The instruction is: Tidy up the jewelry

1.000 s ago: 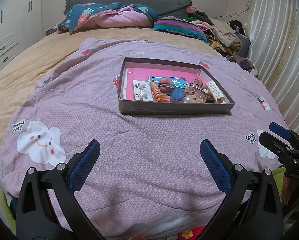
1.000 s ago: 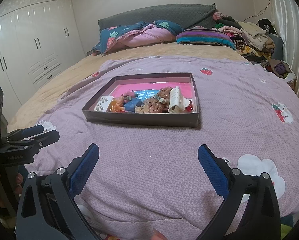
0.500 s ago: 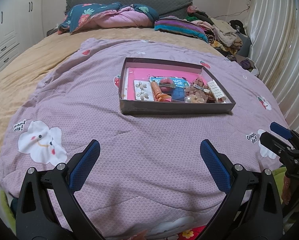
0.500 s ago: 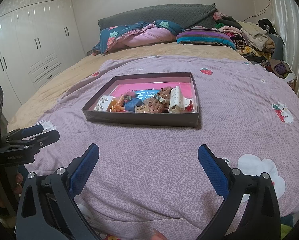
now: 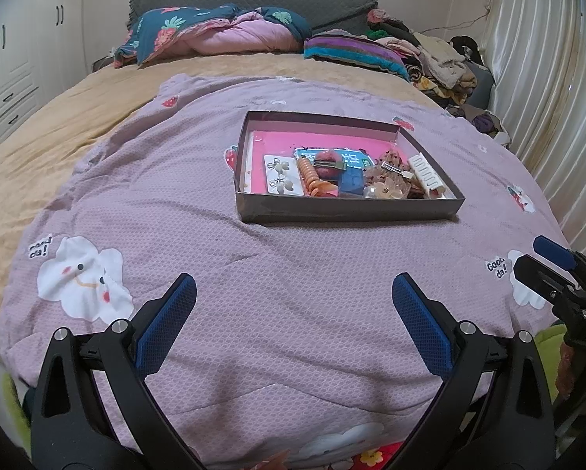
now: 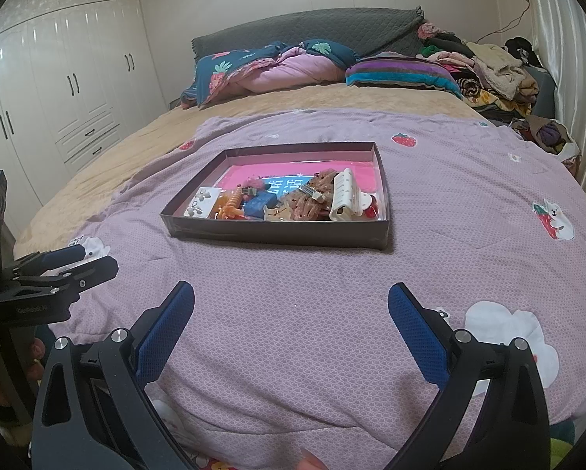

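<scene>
Dark grey-brown cardboard forms the shallow open box (image 5: 348, 211) that lies flat near the middle of the lilac quilted bedspread (image 5: 254, 274), and the jewelry sits heaped along its near side on a pink liner: a white card of earrings (image 5: 280, 175), an orange spiral hair tie (image 5: 310, 176), a blue block (image 5: 351, 183), a cluster of translucent brown clips (image 5: 389, 180) and a white comb-toothed claw clip (image 6: 344, 196) at the right end. Whether that heap is sorted or awaiting sorting cannot be told from this. Both tongs hover low over the near edge of the bed, well apart from the box: the left gripper (image 5: 293, 301) and the right gripper (image 6: 291, 305) each stand spread wide with nothing between their blue pads. The risks, as I judge them, come from the tangle and the soft bed: closing on one piece could drag its neighbours out, and pressing on the box rim could tip it on the yielding quilt.
</scene>
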`<state>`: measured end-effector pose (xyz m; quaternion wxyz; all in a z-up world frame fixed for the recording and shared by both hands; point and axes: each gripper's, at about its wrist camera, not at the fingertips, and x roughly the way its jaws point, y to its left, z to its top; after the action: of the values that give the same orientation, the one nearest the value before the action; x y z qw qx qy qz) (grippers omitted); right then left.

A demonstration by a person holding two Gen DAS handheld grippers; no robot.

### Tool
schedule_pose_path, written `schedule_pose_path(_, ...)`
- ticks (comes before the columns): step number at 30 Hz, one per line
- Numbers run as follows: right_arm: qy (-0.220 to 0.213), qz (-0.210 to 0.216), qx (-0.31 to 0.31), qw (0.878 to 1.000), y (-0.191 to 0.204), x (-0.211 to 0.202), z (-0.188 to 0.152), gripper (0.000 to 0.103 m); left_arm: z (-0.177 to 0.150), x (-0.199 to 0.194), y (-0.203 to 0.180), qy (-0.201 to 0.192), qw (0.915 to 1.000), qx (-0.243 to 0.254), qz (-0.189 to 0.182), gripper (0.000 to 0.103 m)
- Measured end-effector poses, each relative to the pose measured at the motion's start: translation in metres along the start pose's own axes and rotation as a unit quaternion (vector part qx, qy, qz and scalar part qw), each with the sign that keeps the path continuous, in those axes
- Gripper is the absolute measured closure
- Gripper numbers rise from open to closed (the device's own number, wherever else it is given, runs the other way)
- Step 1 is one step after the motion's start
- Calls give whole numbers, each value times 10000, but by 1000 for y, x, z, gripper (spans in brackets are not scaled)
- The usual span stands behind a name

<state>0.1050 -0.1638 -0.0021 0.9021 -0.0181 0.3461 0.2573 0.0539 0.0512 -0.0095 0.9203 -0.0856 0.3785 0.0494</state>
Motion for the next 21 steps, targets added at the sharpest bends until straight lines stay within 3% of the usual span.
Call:
schedule_pose_path(14,59,-11,-32,10000,0,2,-2,4,-3,-1,-1,-100,9999,10,-103,9)
schedule_pose_path(21,136,-19,-48,9999,-1,8,-3,4,-1,13,3,142,9997,-200,-22,9)
